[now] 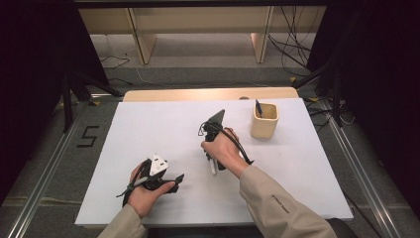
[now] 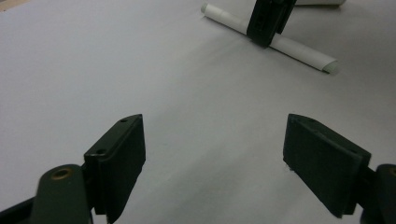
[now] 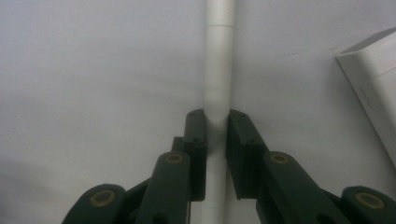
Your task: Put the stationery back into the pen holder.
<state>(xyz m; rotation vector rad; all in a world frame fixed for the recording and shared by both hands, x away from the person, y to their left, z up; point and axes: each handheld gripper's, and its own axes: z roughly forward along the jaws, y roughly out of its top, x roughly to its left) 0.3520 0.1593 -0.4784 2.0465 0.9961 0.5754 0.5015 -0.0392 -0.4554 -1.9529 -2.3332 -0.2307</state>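
Low over the table, right gripper (image 3: 215, 135) clamps white pen (image 3: 218, 70).

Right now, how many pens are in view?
2. A white pen lies on the table, clamped between the right gripper jaws. A dark pen stands in the beige cup at the far right. The cup's wall may hide more.

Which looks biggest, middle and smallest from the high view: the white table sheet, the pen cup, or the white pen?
1. White table sheet, by far the largest.
2. Beige pen cup, much smaller.
3. White pen, smallest as seen, though the right hand-held gripper and hand cover most of it, so its full length is unsure.
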